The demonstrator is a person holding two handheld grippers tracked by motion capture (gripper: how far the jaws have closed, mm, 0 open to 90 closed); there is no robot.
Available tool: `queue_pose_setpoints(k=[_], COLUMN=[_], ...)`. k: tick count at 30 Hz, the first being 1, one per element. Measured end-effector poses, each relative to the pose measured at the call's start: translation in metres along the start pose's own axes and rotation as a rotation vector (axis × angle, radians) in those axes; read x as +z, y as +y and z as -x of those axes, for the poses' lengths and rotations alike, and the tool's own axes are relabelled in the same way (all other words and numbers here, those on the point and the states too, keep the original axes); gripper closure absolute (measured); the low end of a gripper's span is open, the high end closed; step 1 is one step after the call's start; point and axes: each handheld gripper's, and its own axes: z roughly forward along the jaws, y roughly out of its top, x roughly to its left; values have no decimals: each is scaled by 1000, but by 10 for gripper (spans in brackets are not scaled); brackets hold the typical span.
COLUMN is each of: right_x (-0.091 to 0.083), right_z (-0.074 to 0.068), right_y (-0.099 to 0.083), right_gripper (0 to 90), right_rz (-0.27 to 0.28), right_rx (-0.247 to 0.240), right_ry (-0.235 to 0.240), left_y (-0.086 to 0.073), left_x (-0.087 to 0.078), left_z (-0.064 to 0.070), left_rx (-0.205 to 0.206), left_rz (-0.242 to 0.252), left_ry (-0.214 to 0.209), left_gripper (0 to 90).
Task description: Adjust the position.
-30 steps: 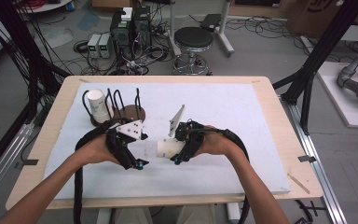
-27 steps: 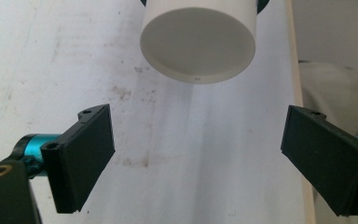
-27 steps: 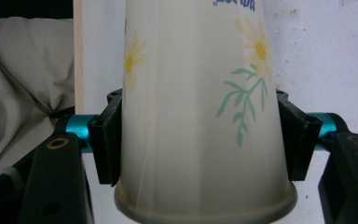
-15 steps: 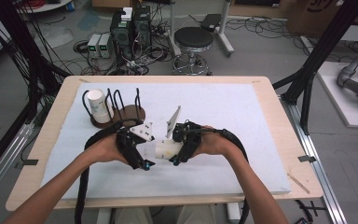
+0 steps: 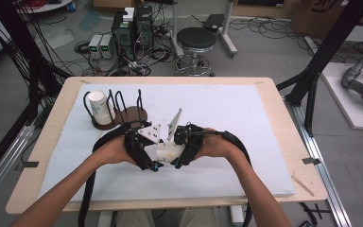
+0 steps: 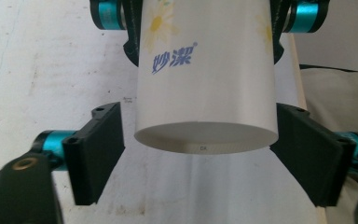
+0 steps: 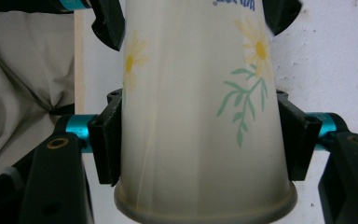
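**Cup handoff, both claws on it at once**

So the paper cup (image 5: 169, 152) is lying on its side, held just above the white mat (image 5: 246, 118) on the counter (image 5: 269, 85), right in the middle near the person's edge. Its long axis runs left-right between the two hands. Everything below is placed relative to that cup.

Right claw (image 7: 200, 142) is clamped around the rim end; in the right gripper view the jaws sit flush against both sides of the daisy-printed wall. Left claw (image 6: 200, 154) is at the base end, and in the left gripper view its jaws flank the cup with a sliver of gap on the one side, so I'd call them apart, not yet squeezing. Both hands are equally close, basically one at each end.

My guess is the coming move is closing the left claw on the base, or sliding the cup along its axis.

Behind the cup and to its left stands the dark wire rack (image 5: 123, 113) with a second cup (image 5: 99, 106) in it, near but not touching the left hand. To the cup's right and beyond it the mat is open, plenty of room. Nearest edge is the counter's front one, just behind the wrists.
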Motion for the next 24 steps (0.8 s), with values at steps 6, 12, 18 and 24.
queue_pose_setpoints(k=[6, 12, 18, 24], right_x=[2, 4, 5, 3], right_z=[1, 1, 2, 2], right_y=[0, -2, -2, -4], right_gripper=[312, 318, 271, 143], right_rz=[6, 0, 13, 74], right_rx=[1, 2, -9, -6], right_ry=[11, 7, 19, 10], left_y=[0, -1, -1, -3], left_x=[1, 4, 3, 5], left_z=[-2, 0, 1, 1], left_rx=[-4, -6, -2, 1], left_rz=[11, 8, 2, -6], left_ry=[-17, -10, -11, -8], left_gripper=[356, 370, 371, 371])
